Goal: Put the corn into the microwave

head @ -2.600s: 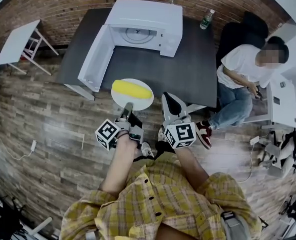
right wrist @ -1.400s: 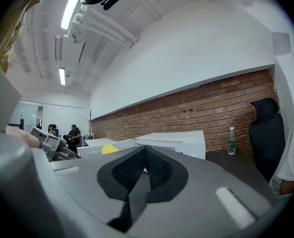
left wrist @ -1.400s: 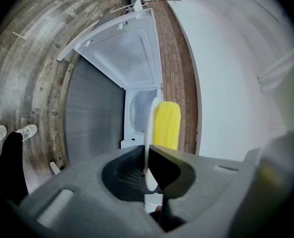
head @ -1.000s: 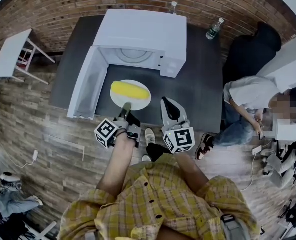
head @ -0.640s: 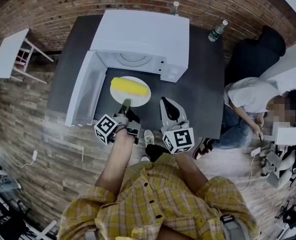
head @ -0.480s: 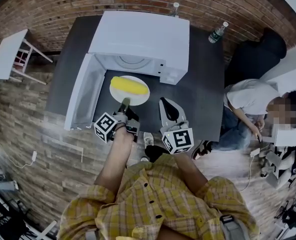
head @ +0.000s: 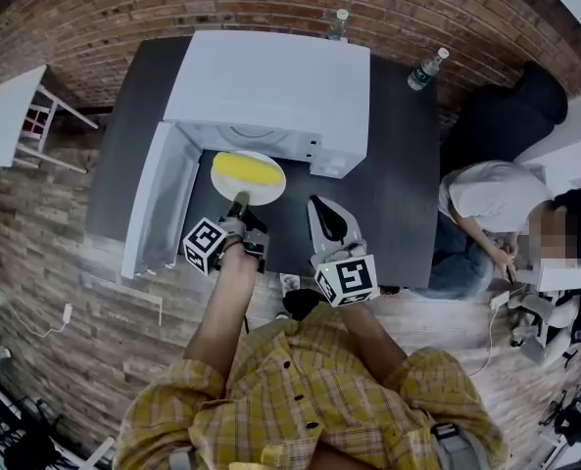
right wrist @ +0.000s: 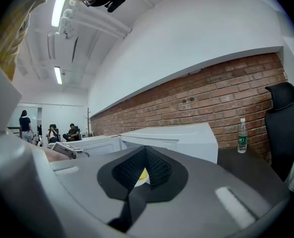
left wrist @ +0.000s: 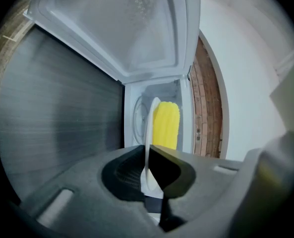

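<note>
Gripping the near rim of a white plate [head: 268, 193], the left gripper [head: 238, 204] has its jaws closed on the thin edge. In the left gripper view the plate [left wrist: 149, 128] runs edge-on between the dark pads of that gripper [left wrist: 147, 162]. The corn [head: 248, 170] lies across the plate as a yellow cob and is not touched by either gripper. From the left gripper's camera, the corn [left wrist: 165, 125] stands in front of the lit cavity.

The plate is held at the mouth of the white microwave [head: 270, 86], with its far edge just under the top front edge of the oven. The microwave door [head: 163, 199] hangs wide open to the left of the plate. The oven stands on a dark table [head: 398, 164].

The right gripper [head: 317, 207] is just to the right of the plate, apart from it, over the table. Its jaws are closed together with nothing between them; its own view shows that gripper [right wrist: 146, 170] with the pads meeting and the microwave [right wrist: 171, 138] beyond.

A water bottle [head: 427, 67] stands at the table's far right corner by the brick wall. A seated person [head: 486, 199] is to the right of the table.
</note>
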Demonstrator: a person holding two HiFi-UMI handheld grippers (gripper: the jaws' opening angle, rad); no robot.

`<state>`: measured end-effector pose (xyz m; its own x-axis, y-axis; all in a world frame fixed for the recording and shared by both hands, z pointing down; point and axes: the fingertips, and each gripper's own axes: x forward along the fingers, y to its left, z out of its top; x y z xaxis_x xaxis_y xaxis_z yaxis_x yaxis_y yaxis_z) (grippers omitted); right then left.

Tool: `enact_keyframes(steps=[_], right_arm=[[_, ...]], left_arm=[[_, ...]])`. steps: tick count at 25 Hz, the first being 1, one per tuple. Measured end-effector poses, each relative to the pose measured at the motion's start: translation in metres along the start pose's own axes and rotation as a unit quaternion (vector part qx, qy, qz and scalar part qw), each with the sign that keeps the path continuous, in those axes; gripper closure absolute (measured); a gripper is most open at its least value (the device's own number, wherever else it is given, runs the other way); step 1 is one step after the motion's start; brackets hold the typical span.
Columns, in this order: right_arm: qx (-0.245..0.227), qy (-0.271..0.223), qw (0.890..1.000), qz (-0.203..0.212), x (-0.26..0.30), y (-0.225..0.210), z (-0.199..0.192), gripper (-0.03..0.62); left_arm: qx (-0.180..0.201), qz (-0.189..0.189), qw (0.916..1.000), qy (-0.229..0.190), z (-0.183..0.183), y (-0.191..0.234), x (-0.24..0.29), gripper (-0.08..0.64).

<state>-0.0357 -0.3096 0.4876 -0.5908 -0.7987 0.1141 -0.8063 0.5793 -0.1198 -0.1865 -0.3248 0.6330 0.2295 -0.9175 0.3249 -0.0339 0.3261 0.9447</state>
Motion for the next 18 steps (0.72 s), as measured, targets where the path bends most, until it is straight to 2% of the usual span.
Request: enact_keyframes(steps=[18], right_arm=[[-0.002,0.012,1.000,0.006,0.017,-0.004,-0.005,0.589]], left_arm=[[0.005,0.015,0.9998,-0.008,0.021,0.017,0.063,0.540]])
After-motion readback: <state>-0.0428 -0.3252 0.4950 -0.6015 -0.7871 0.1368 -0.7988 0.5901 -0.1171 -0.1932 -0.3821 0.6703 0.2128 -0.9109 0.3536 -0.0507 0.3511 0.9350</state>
